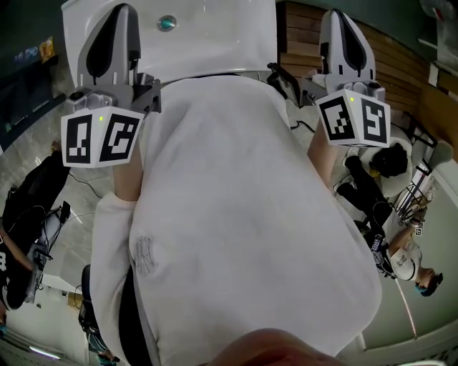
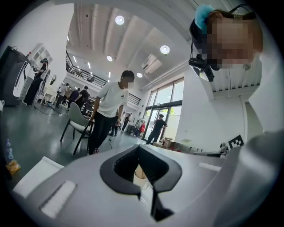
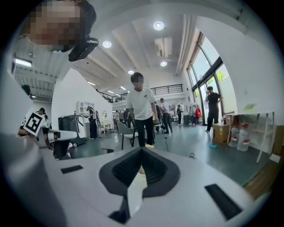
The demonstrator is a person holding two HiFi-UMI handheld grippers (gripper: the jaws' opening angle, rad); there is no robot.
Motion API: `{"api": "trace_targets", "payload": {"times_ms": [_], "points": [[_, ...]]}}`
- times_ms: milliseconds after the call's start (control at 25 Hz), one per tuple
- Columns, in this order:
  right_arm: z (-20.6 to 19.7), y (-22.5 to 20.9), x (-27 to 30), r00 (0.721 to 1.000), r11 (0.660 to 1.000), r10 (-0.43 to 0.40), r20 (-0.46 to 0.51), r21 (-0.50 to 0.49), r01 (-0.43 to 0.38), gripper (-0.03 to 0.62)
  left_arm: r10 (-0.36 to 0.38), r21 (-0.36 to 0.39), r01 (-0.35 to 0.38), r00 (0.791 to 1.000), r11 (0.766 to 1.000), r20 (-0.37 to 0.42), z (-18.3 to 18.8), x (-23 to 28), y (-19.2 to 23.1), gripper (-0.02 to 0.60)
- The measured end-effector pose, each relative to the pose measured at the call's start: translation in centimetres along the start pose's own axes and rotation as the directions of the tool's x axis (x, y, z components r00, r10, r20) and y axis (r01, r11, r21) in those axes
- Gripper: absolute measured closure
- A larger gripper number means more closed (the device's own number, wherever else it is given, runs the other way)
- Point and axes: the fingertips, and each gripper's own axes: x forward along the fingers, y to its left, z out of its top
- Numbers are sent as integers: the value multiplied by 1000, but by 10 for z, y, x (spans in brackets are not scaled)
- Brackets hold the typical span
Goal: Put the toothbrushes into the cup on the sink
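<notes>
The white sink (image 1: 215,43) with its round drain (image 1: 166,23) lies at the top of the head view, beyond the person's white shirt (image 1: 236,214). No toothbrush or cup shows in any view. My left gripper (image 1: 118,11) is raised at the left of the sink, and my right gripper (image 1: 342,14) at the right. In the left gripper view the left gripper (image 2: 140,146) has its dark jaws meeting at the tip, with nothing held. The right gripper (image 3: 142,150) in its own view is likewise shut and empty. Both point level out into a large hall.
A person in a white T-shirt (image 2: 111,106) stands by a grey chair (image 2: 77,122) in front of both grippers. More people stand farther back. Boxes and water bottles (image 3: 235,133) sit by the windows. Wooden panelling (image 1: 401,64) lies right of the sink.
</notes>
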Motion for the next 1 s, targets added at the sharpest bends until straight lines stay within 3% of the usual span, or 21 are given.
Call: {"api": "trace_targets", "payload": {"times_ms": [1000], "points": [[2,5,20,999,999,34,10,-2,-34,583,-8,-5,8,1000,1000,-12,-3,10,2,597]]}}
